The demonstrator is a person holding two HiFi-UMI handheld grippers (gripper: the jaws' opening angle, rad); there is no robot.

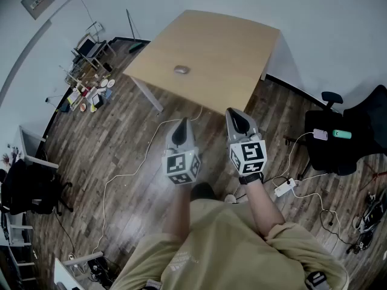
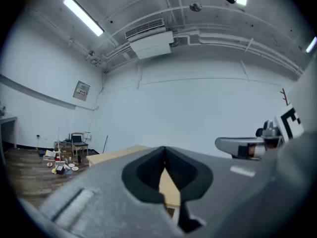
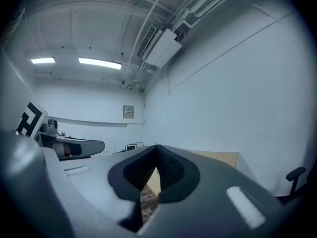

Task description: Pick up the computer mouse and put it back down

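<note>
A: Head view: mouse [image 1: 181, 70] sits on the bench [image 1: 230, 47], well apart from left tongs [image 1: 182, 124] and right tongs [image 1: 234, 115]. Probably light, hard, slick; pinch its flanks.

B: Left gripper view: left tongs [image 2: 165, 150] clenched, tips meeting, nothing between.

A: Right gripper view: right tongs [image 3: 156, 150] clenched too, empty; bench lies beyond.

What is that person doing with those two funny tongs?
A person stands on the wooden floor and holds the left tongs and the right tongs out level in front. Both tongs are shut and hold nothing. The computer mouse lies on the wooden table ahead. Neither pair of tongs has reached it, so the picking up has not started yet.
</note>
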